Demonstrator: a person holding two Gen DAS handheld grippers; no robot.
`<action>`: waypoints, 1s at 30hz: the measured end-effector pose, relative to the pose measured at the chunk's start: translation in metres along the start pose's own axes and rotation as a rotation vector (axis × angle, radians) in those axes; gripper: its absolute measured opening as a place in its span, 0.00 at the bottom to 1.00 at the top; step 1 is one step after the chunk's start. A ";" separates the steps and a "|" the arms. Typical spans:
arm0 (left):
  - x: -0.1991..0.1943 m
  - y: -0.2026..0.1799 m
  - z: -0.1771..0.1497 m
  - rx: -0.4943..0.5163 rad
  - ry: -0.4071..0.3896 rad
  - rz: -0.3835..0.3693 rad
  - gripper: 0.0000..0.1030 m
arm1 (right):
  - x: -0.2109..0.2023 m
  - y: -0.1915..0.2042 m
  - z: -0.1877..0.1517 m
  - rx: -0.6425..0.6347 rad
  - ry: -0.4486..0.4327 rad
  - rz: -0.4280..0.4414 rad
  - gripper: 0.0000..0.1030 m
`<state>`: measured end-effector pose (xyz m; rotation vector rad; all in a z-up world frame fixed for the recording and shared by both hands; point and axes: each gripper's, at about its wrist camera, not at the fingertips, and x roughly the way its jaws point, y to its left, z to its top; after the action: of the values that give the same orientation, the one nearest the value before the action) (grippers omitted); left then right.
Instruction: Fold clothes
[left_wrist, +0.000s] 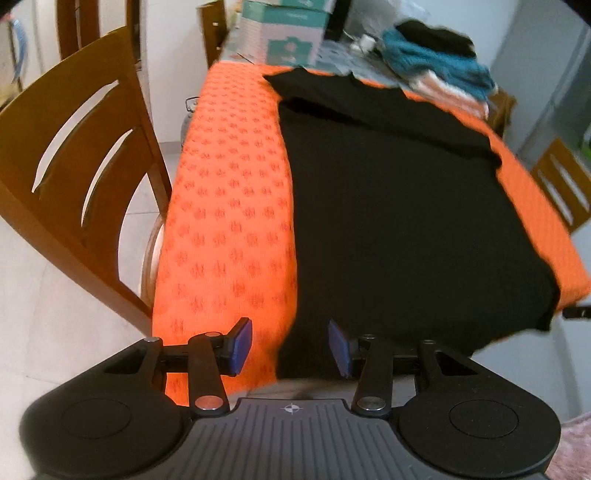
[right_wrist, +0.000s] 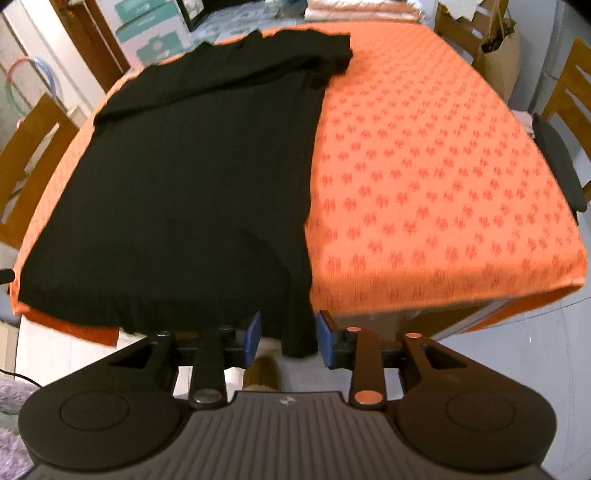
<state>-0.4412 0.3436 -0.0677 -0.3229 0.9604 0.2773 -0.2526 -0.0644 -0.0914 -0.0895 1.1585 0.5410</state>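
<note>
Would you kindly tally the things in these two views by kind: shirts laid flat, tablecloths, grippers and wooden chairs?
Black shirt laid flat: 1
Orange tablecloth: 1
Grippers: 2, left gripper, right gripper
Wooden chairs: 4, counting across both views; some may repeat
Total: 8

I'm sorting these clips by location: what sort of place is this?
Probably a home dining area: a table under an orange patterned tablecloth, wooden dining chairs around it, and a black shirt laid out, with folded laundry and cardboard boxes at the far end.
</note>
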 end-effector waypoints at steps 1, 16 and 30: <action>0.002 0.000 -0.004 -0.002 0.003 0.001 0.47 | 0.002 -0.001 -0.005 0.001 0.009 -0.002 0.38; 0.025 -0.012 -0.031 -0.026 0.016 -0.015 0.45 | 0.046 -0.007 -0.004 -0.029 0.079 0.010 0.38; -0.003 -0.003 -0.040 -0.174 -0.086 -0.057 0.08 | 0.017 -0.005 0.001 -0.032 0.036 0.083 0.06</action>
<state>-0.4719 0.3254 -0.0861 -0.4930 0.8429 0.3206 -0.2447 -0.0622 -0.1067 -0.0791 1.1931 0.6339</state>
